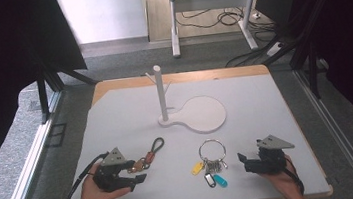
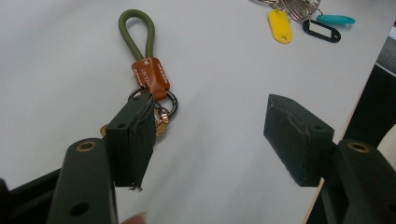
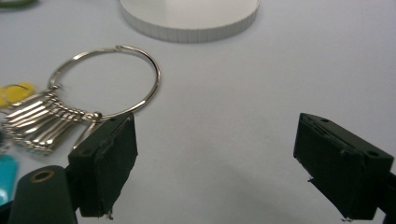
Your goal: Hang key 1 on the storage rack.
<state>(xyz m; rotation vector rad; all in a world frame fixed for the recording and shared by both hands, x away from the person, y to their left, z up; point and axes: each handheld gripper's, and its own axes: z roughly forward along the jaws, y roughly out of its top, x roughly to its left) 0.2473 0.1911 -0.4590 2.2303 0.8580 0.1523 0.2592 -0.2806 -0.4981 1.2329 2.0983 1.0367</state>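
- We hold the left hand-held gripper (image 1: 133, 174) low over the counter (image 1: 262, 120), jaws spread wide with nothing between them, one jaw just beside the cord key fob (image 2: 148, 70), likely lined up for a pick.
- Our right hand-held gripper (image 1: 242, 159) also stands wide and empty, pointing at the big key ring (image 3: 109, 79), near it but apart.
- The ring's keys and its yellow tag (image 1: 197, 168) and blue tag (image 1: 220, 180) lie flat between the two grippers.
- Farther off stands a white peg stand (image 1: 161, 93) on its round base, probably where these get hung.
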